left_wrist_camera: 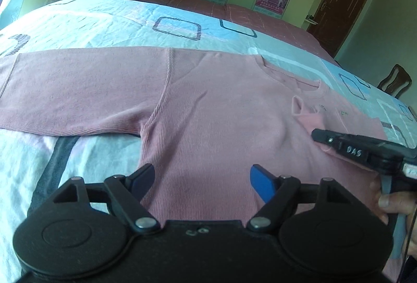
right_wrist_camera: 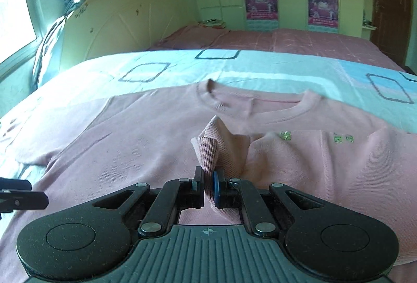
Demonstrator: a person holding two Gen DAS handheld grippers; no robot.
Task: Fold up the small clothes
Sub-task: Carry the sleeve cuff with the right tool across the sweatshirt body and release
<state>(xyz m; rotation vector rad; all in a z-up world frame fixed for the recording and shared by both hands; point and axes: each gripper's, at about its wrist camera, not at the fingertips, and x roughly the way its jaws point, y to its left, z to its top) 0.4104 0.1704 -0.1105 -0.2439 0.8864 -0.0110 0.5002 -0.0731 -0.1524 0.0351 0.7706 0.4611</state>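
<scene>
A pink long-sleeved sweater [left_wrist_camera: 208, 105] lies flat on the bed, front up, collar [right_wrist_camera: 260, 110] toward the far side. Its left sleeve [left_wrist_camera: 78, 90] stretches out flat to the left. My left gripper [left_wrist_camera: 202, 178] is open and empty, low over the sweater's lower body. My right gripper [right_wrist_camera: 207, 182] is shut on the ribbed cuff of the right sleeve [right_wrist_camera: 208, 150], which is drawn in over the chest below the collar. The right gripper also shows in the left wrist view [left_wrist_camera: 316, 135], and a left gripper finger shows at the left edge of the right wrist view [right_wrist_camera: 20, 198].
The bed is covered by a pale blue and white quilt [left_wrist_camera: 104, 22] with square outlines. A pink sheet [right_wrist_camera: 286, 40] lies beyond it. A cream headboard [right_wrist_camera: 117, 22], wardrobes with posters [right_wrist_camera: 260, 1], a brown door [left_wrist_camera: 346, 1] and a wooden chair [left_wrist_camera: 396, 80] surround the bed.
</scene>
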